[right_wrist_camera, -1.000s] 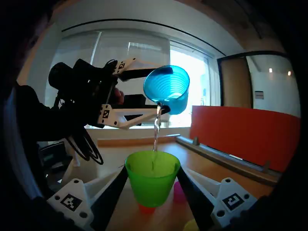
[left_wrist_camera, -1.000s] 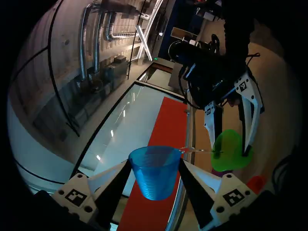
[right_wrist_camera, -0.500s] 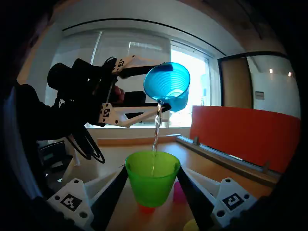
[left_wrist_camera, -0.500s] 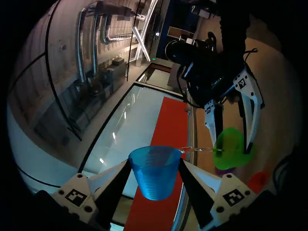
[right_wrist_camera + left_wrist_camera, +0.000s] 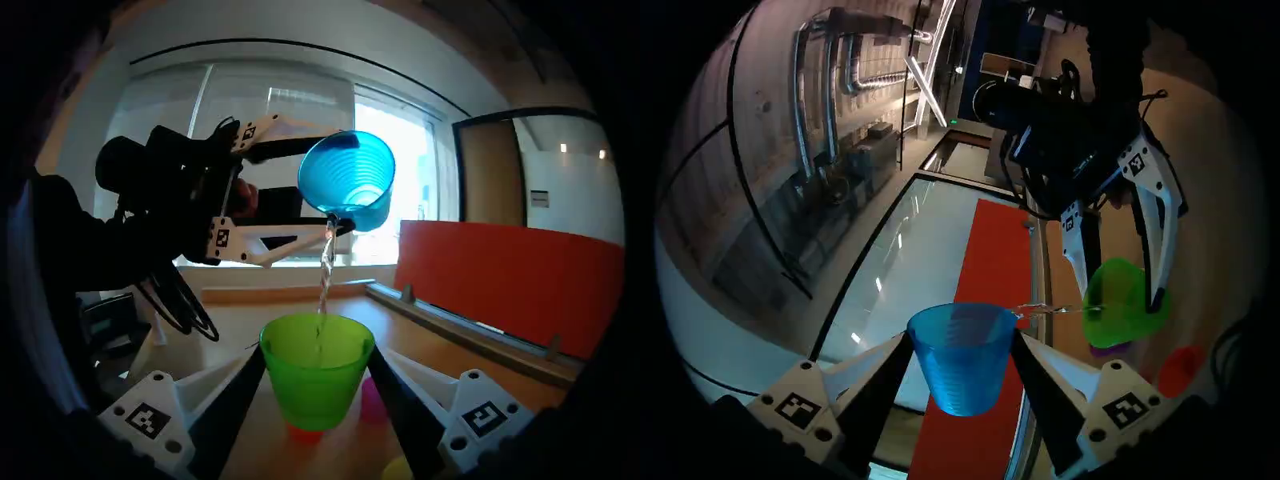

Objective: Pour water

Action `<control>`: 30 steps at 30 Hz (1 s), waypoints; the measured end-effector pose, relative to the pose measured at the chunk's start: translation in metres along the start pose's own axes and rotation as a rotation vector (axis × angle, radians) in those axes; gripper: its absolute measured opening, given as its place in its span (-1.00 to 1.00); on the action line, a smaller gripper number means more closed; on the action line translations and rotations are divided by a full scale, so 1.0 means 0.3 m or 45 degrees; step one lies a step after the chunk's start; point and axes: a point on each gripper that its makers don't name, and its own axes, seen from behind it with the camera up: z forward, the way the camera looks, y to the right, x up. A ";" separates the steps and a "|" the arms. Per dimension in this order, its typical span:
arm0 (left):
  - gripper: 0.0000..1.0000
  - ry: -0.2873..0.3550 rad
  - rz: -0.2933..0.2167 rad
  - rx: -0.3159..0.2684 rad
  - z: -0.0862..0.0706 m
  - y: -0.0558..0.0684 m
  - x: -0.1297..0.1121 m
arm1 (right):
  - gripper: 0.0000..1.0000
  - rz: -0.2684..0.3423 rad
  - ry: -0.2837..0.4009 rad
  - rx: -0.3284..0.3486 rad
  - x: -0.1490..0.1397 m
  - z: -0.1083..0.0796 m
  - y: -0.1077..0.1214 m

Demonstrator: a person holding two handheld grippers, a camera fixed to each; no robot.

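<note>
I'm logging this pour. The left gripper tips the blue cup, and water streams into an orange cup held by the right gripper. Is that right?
One slip: that cup is green, not orange. The right gripper view shows water falling from the blue cup in the left gripper into the green cup the right gripper holds.

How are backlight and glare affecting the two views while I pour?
Right gripper view: the window is blown out, silhouetting the sleeve, but the blue cup, water stream and green cup read sharp. Left gripper view: dim, fisheye-bent pipes, small glare streaks on the glass pane.
</note>
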 end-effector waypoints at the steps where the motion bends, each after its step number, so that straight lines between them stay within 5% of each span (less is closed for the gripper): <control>1: 0.72 0.001 0.004 0.000 0.000 0.000 0.002 | 0.82 0.000 0.000 -0.001 0.000 -0.001 0.001; 30: 0.73 0.011 0.102 -0.014 0.020 0.016 0.020 | 0.83 -0.003 0.005 -0.008 0.001 -0.011 0.013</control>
